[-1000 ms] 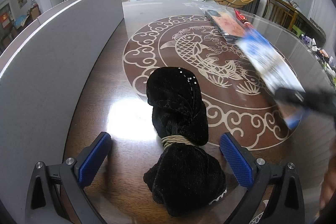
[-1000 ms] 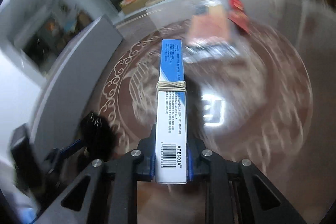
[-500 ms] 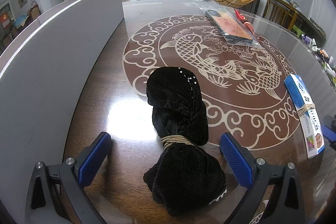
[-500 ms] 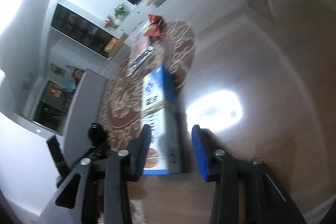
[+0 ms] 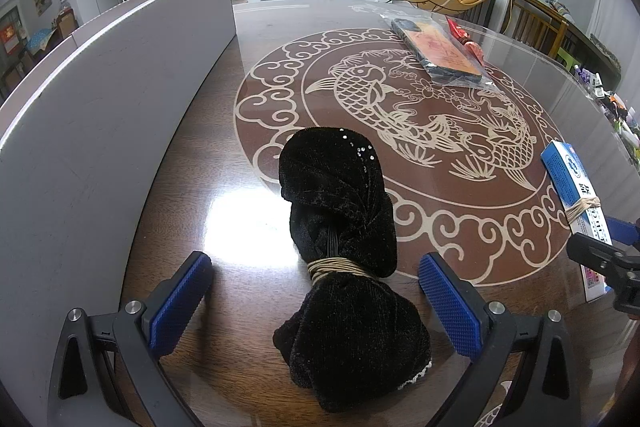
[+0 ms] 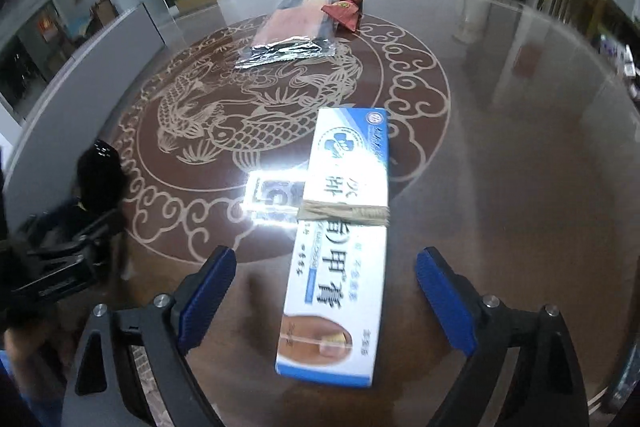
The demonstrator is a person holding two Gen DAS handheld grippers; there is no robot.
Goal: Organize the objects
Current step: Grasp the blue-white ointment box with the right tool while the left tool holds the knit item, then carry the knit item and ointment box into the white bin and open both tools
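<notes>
Left gripper [image 5: 314, 293]: held low over the worktop [image 5: 224, 211], aimed forward, fingers [image 5: 450, 297] spread wide. The black velvet bundle [image 5: 342, 259], tied at its waist with a tan band, lies between them; neither blue pad touches it. A grey partition [image 5: 100, 115] stands along the left.

Right gripper [image 6: 326, 291]: likewise low and level, fingers [image 6: 444, 297] wide apart, with clear gaps to the blue-and-white box [image 6: 340, 247] lying flat between them on the worktop's near right part. The box is released, not gripped. A rubber band wraps its middle.

Writing: the box carries large Chinese characters and a round logo near its far end; smaller print is not legible. A picture of a nail shows at its near end.

Further back on the fish pattern lie a clear-wrapped flat packet [image 6: 294, 31] and, just beside it, a red foil pack [image 6: 346, 9]; their labels cannot be read.

Limits: in the left view the box [image 5: 574, 199] is partly covered by the right gripper [image 5: 616, 247]. In the right view the bundle [image 6: 98, 175] and the left gripper [image 6: 68, 251] are blurred.
</notes>
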